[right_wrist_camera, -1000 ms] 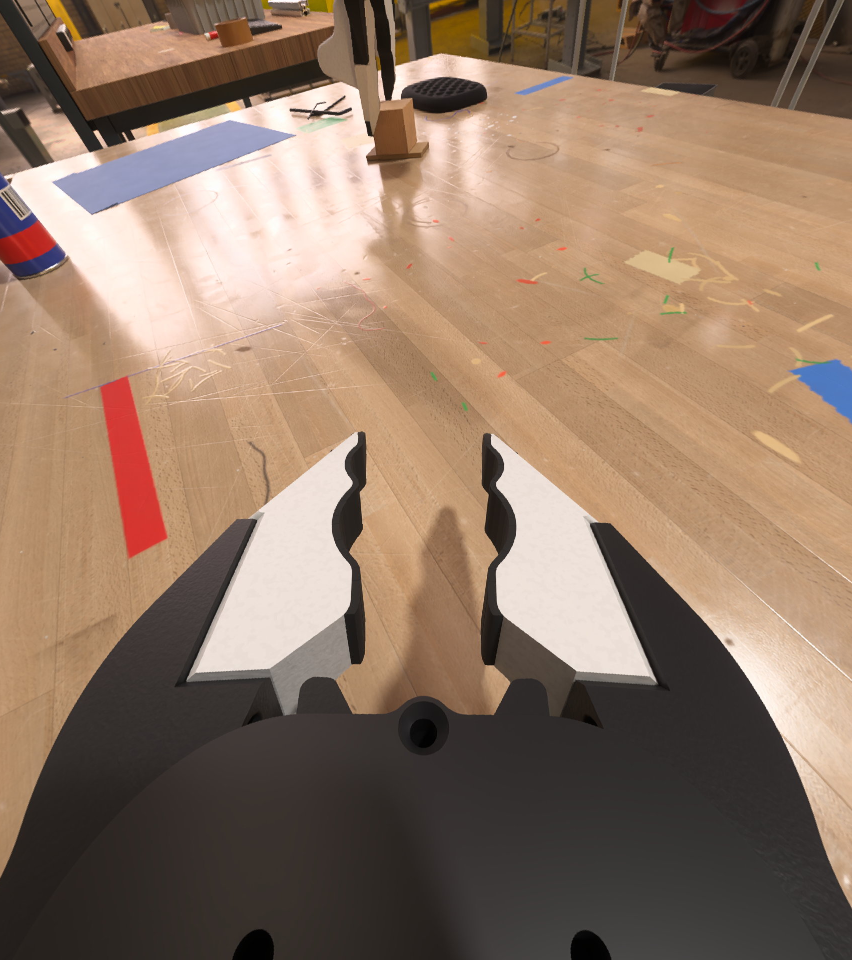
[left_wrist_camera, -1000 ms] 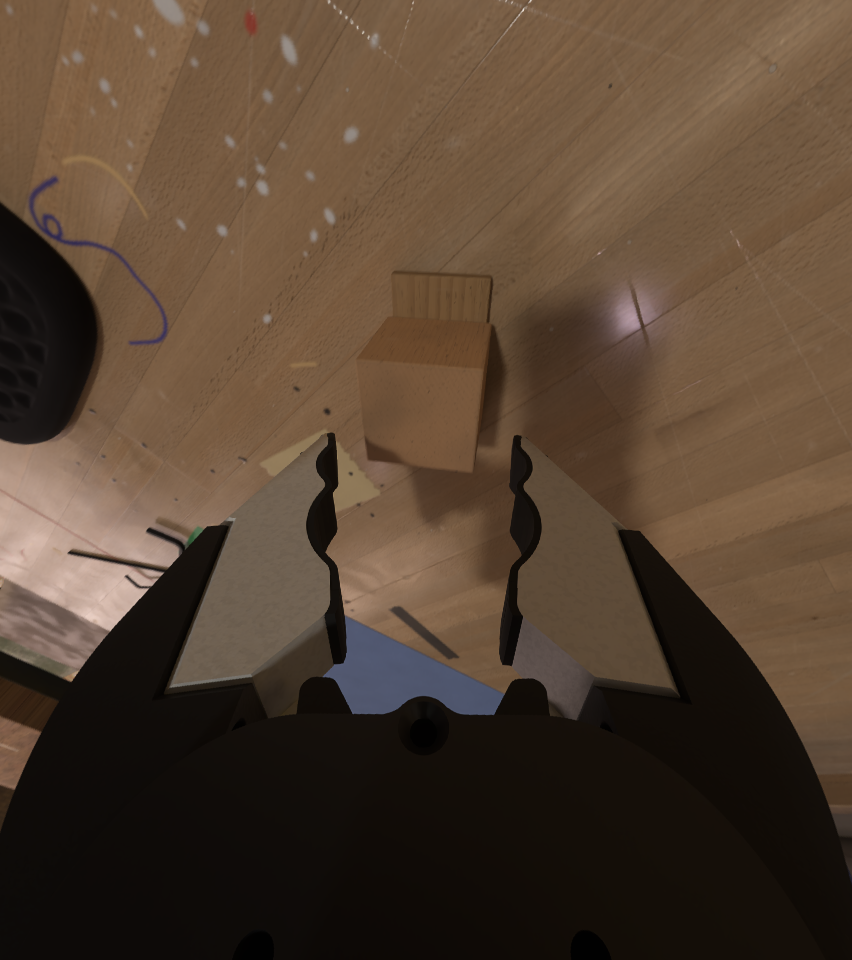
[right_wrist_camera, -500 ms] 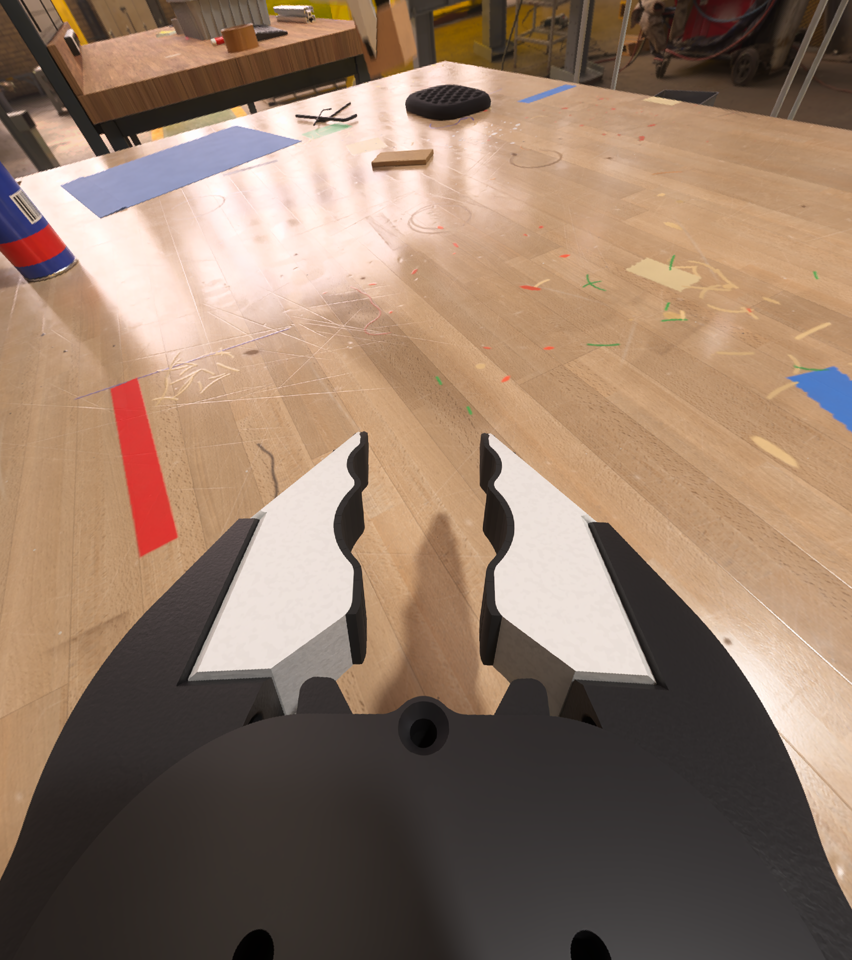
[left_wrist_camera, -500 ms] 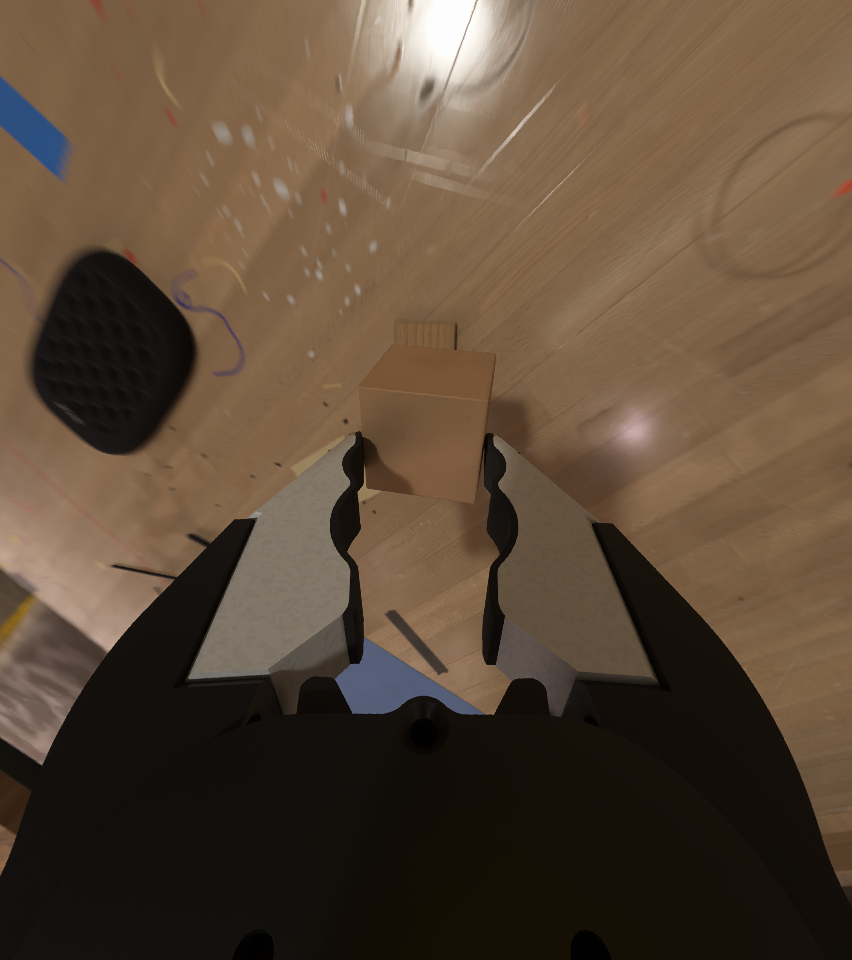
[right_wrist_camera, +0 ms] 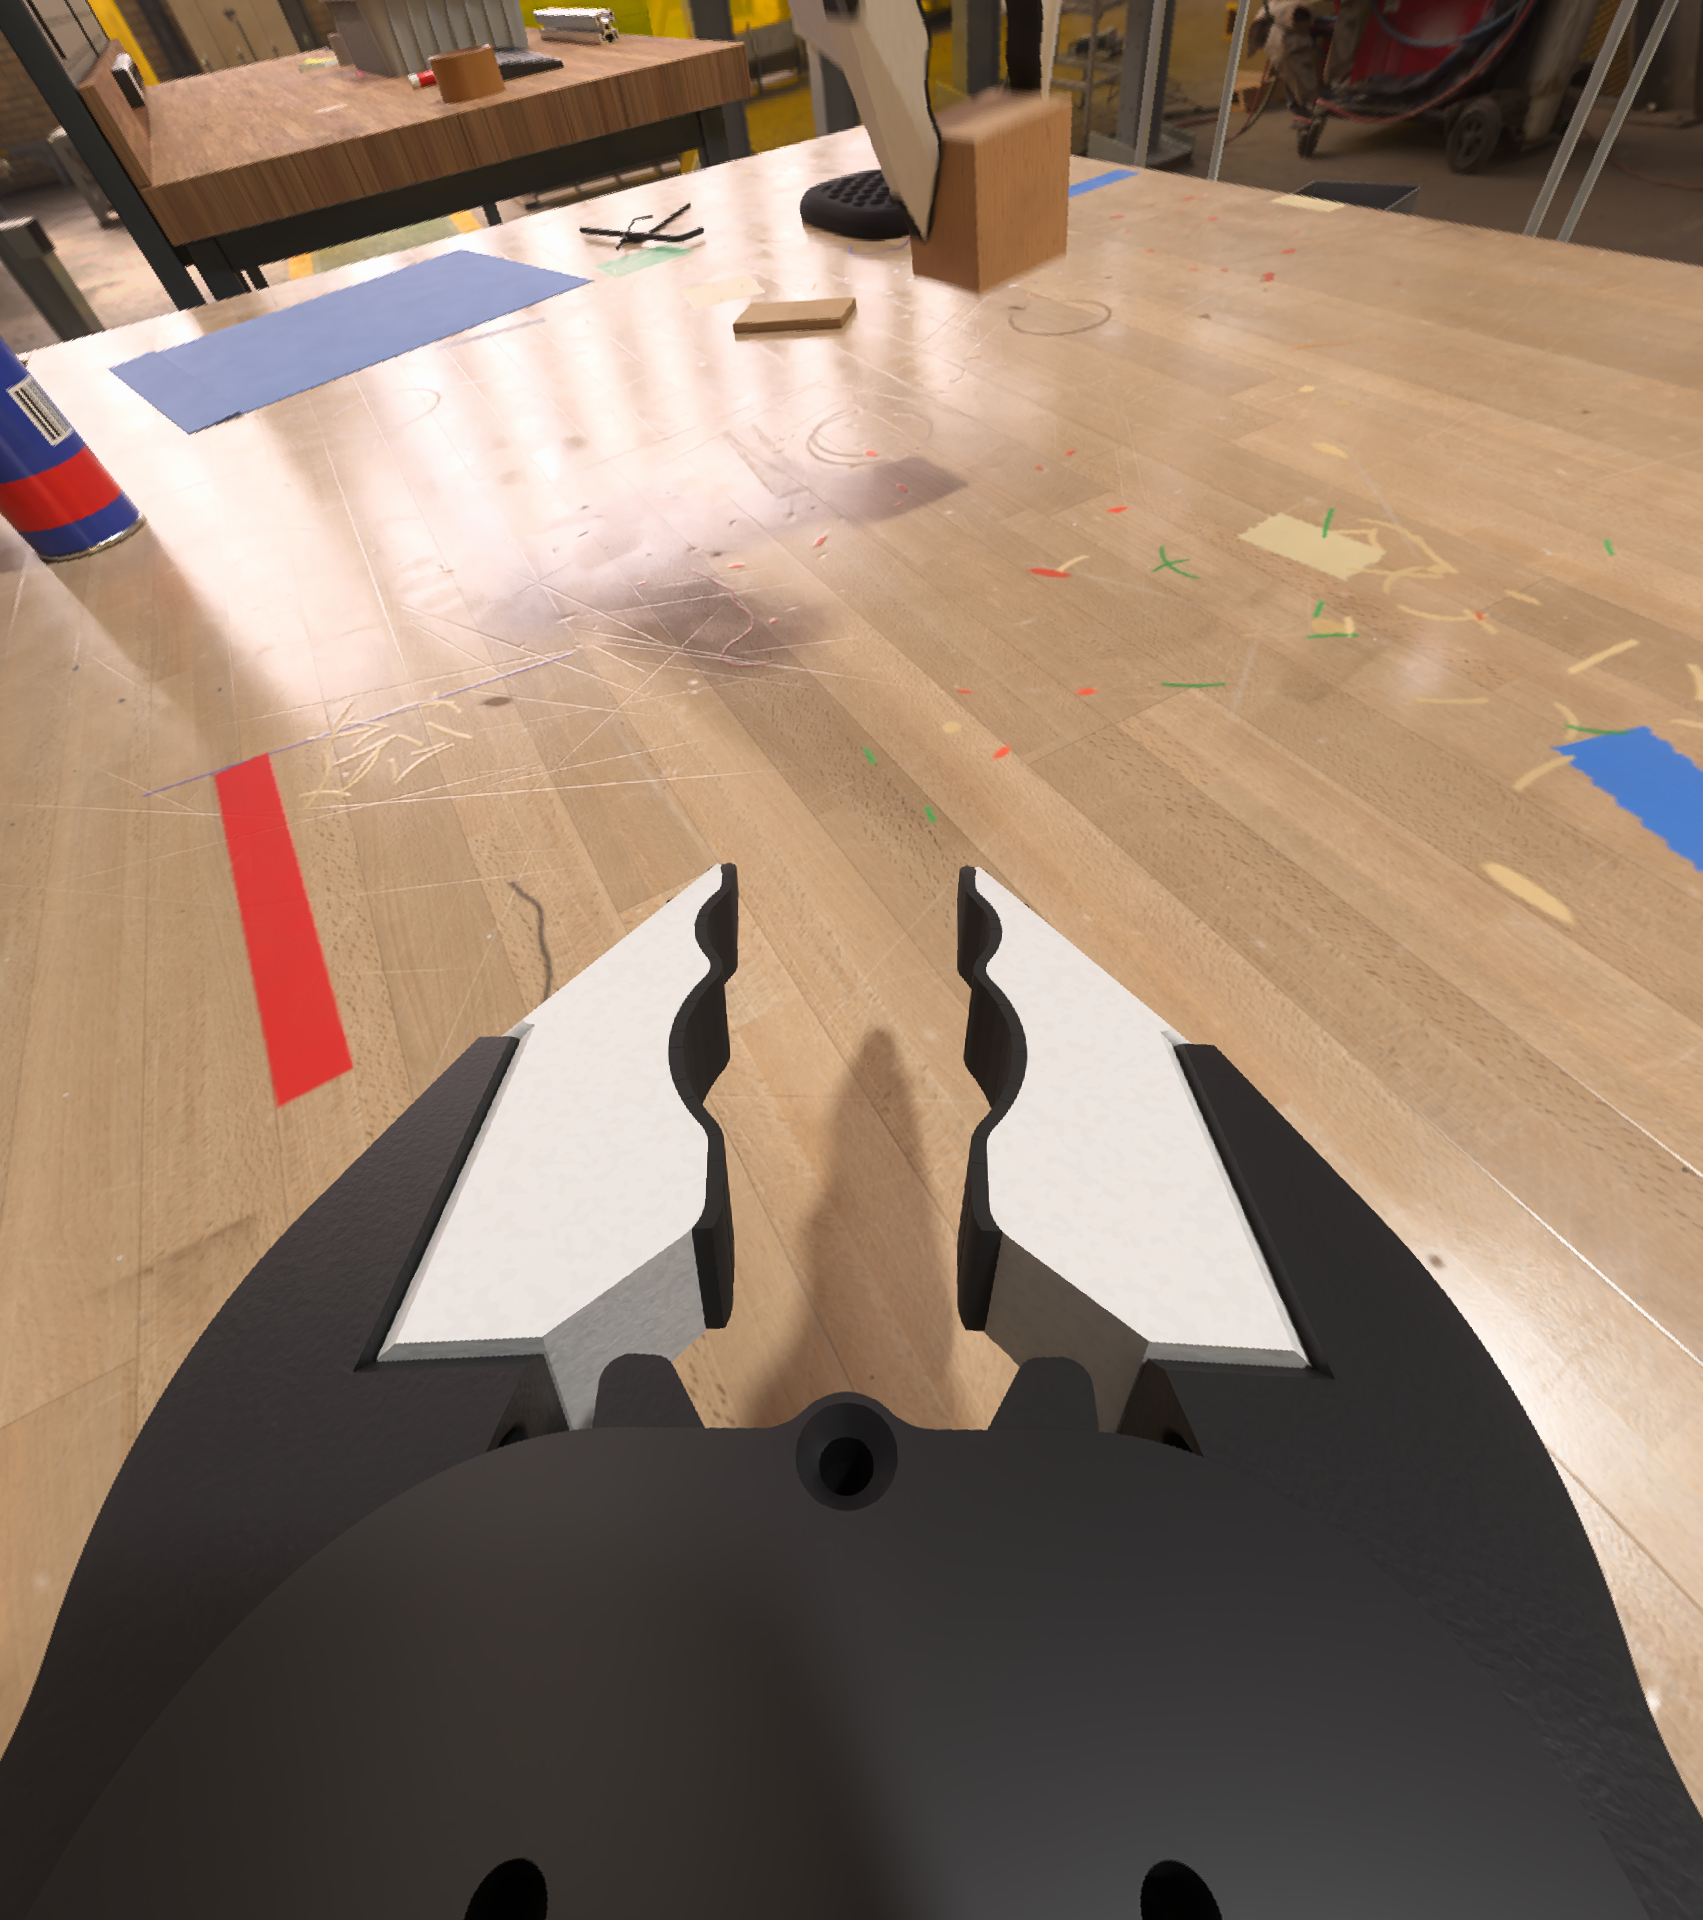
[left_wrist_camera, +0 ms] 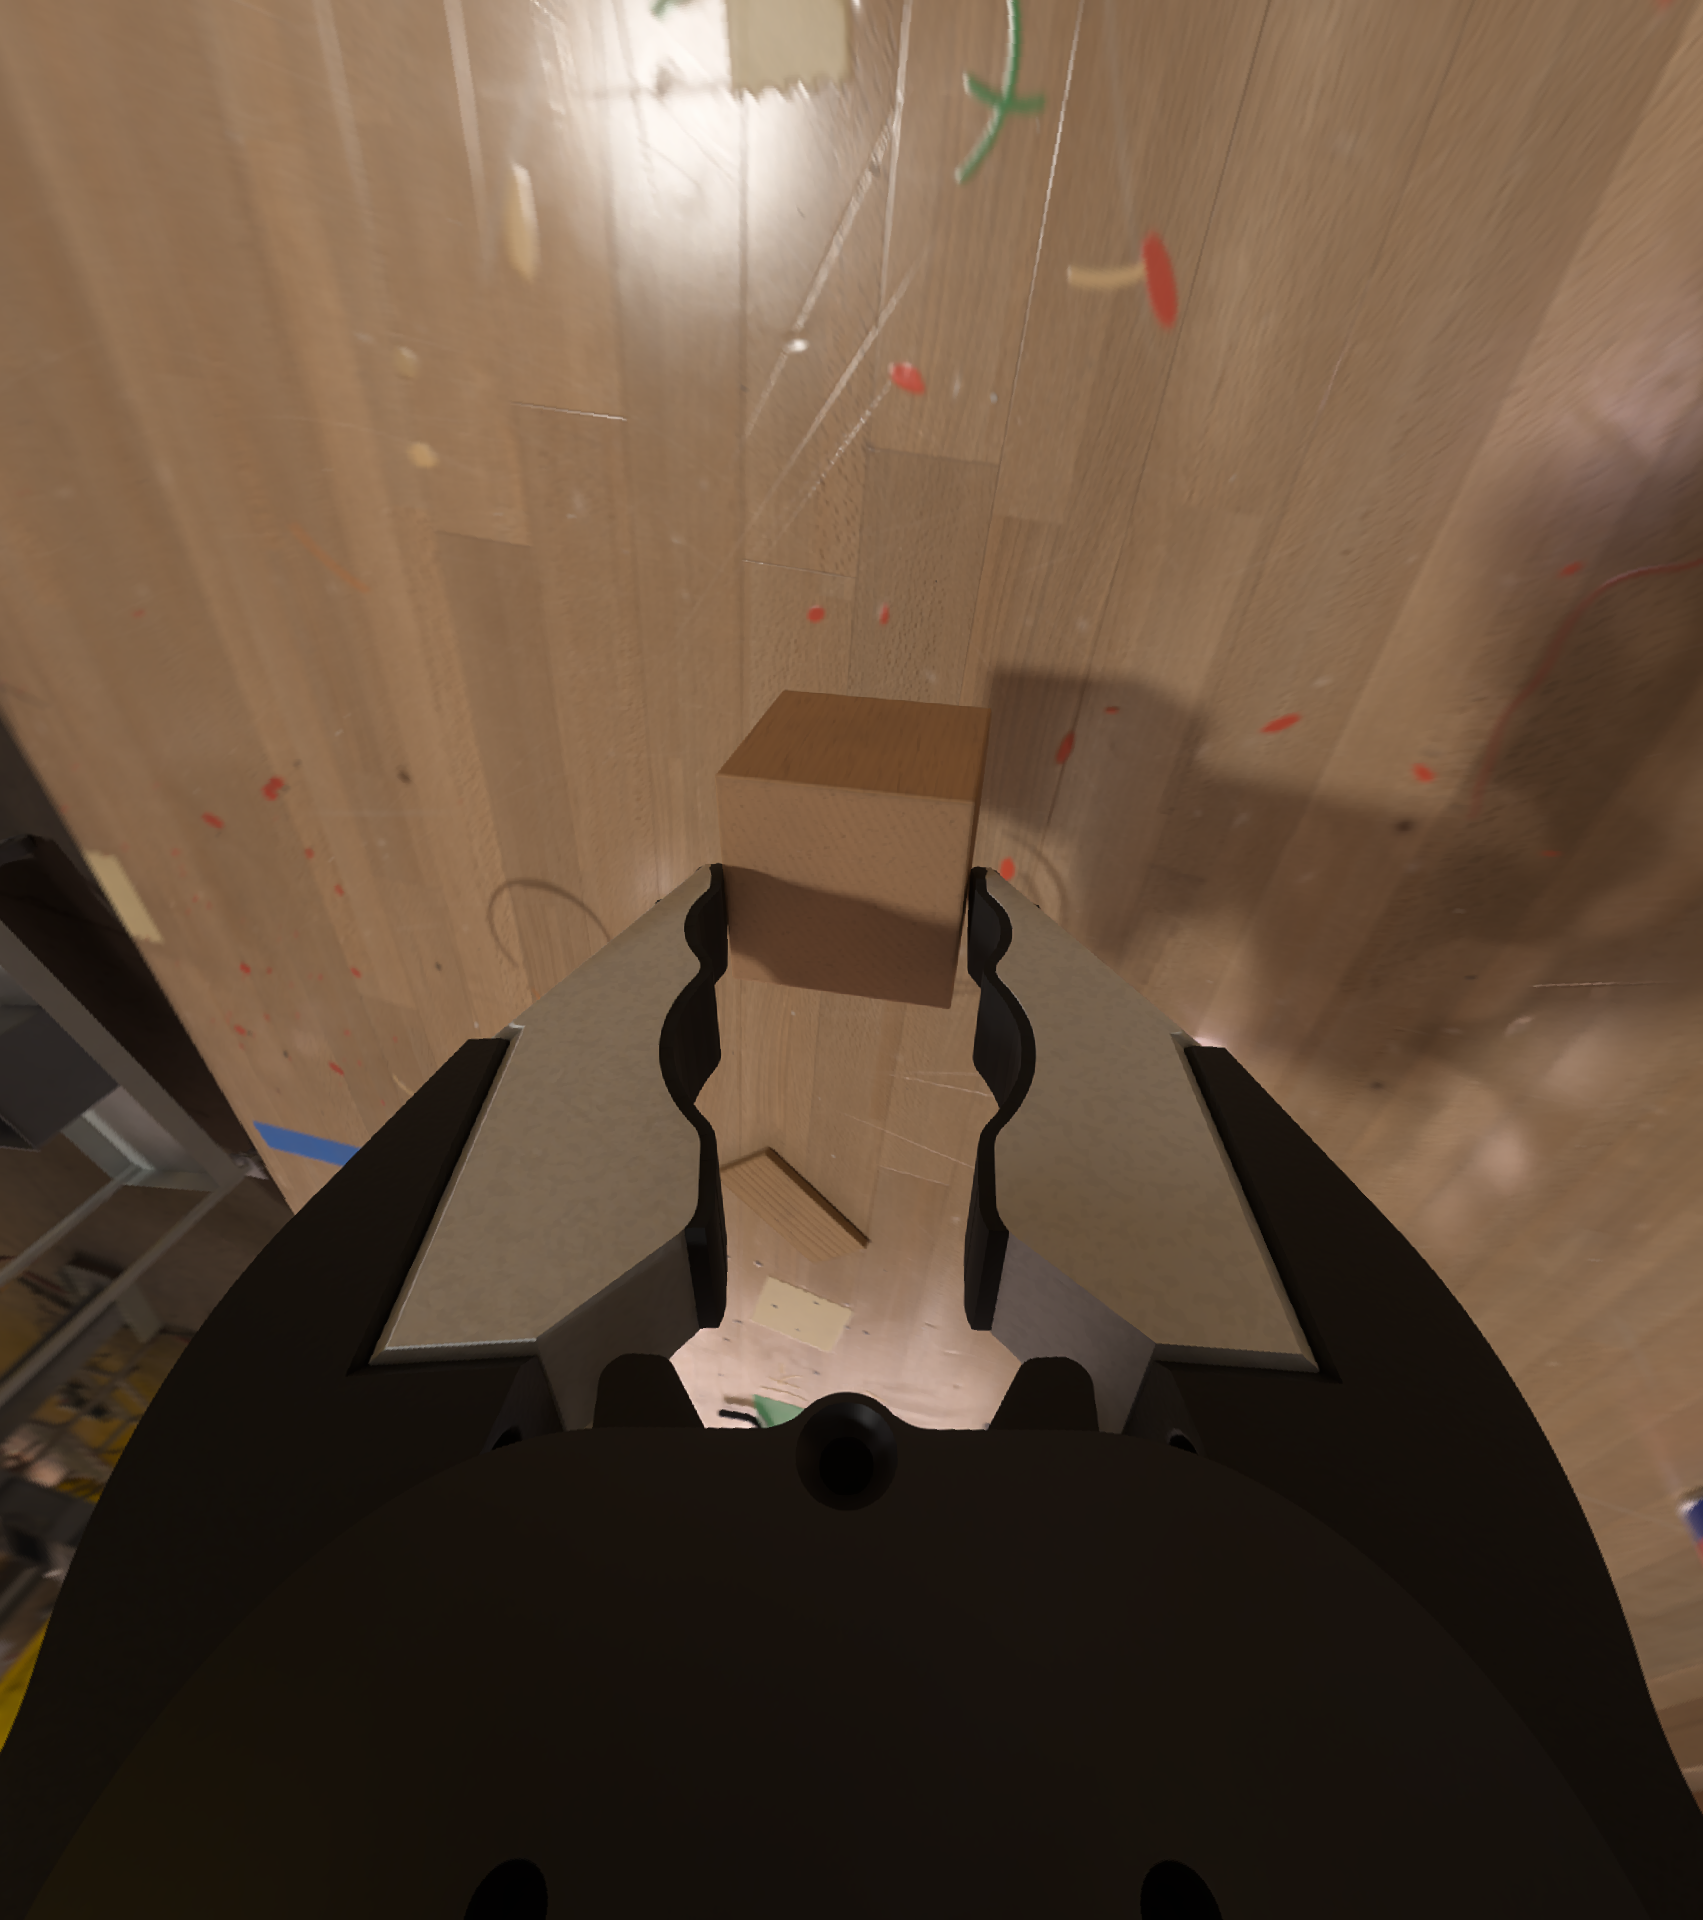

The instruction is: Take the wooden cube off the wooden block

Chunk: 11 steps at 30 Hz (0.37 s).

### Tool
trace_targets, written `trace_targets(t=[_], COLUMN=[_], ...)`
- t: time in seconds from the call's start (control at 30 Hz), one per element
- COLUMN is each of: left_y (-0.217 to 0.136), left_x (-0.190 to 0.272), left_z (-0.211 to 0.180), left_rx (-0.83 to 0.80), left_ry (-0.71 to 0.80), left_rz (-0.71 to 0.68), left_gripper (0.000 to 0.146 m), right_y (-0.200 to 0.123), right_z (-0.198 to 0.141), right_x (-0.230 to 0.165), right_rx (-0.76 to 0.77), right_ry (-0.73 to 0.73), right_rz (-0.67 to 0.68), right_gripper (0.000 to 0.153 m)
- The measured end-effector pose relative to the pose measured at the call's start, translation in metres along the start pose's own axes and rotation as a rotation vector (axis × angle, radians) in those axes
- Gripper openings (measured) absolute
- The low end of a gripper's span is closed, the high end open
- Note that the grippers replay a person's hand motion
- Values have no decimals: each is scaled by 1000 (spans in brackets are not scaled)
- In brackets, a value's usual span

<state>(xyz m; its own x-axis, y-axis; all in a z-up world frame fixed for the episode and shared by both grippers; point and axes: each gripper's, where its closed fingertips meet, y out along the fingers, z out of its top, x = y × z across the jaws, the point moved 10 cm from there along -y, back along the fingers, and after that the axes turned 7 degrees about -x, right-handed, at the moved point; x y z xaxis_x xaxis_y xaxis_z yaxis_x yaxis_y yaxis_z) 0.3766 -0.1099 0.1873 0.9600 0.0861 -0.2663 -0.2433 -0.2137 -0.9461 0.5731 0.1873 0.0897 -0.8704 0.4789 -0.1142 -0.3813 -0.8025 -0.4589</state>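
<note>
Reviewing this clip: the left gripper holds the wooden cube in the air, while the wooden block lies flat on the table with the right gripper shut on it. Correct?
Not quite. The right gripper is open and empty, far from the wooden block, as the right wrist view shows. The rest stands: the left gripper holds the wooden cube in the air, and the block lies flat on the table.

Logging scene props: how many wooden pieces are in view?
2. Wooden cube held in the left claw above the table; flat wooden block lying on the table.

Warm overhead glare, soft shadows — blurred, distorted edges
</note>
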Motion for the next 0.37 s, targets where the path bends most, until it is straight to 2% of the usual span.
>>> trace_targets(t=[0.17, 0.37], left_y=[53, 71], left_x=[-7, -11], left_z=[6, 3], left_rx=[-56, -84], left_ry=[43, 39], left_rz=[-85, -109], left_gripper=[46, 46], right_y=[-1, -1], right_z=[-4, -8], right_x=[-1, -1], right_rx=[-16, -25], right_ry=[3, 15], right_rz=[-10, -11], right_gripper=[42, 42])
